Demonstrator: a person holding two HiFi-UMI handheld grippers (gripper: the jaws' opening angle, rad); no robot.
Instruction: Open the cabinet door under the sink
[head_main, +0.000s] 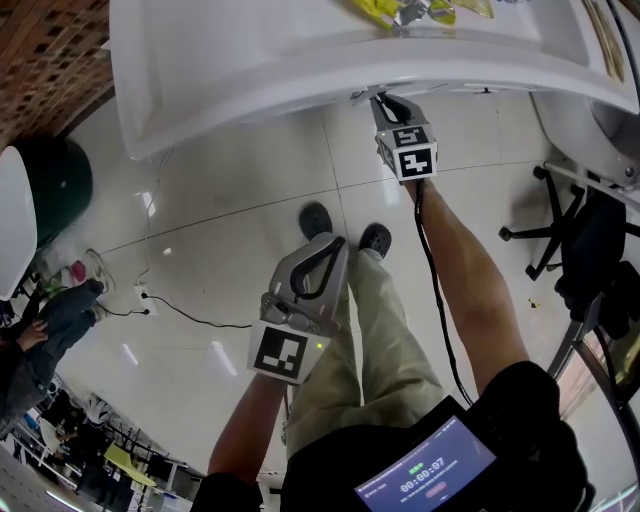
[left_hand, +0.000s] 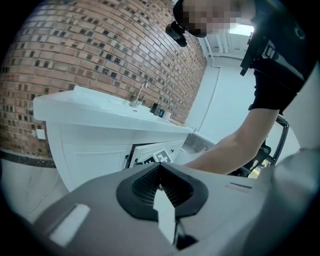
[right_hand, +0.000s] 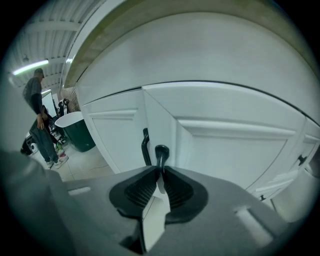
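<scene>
The white sink counter (head_main: 300, 70) fills the top of the head view. My right gripper (head_main: 385, 100) reaches under its front edge. In the right gripper view, that gripper (right_hand: 161, 169) is shut on the black handle (right_hand: 161, 151) of the white cabinet door (right_hand: 230, 145), which stands slightly ajar. A second black handle (right_hand: 145, 147) sits on the neighbouring door (right_hand: 112, 135). My left gripper (head_main: 335, 245) hangs back over the floor, shut on nothing. The left gripper view shows the ajar door (left_hand: 152, 150) with a dark gap beside it and the left gripper (left_hand: 160, 167) in front.
A dark green bin (head_main: 50, 180) stands at the left. A black office chair (head_main: 570, 220) is close on the right. A cable (head_main: 190, 315) and power strip (head_main: 143, 297) lie on the tiled floor. A person (right_hand: 40, 120) stands far left. A brick wall (left_hand: 75, 50) backs the sink.
</scene>
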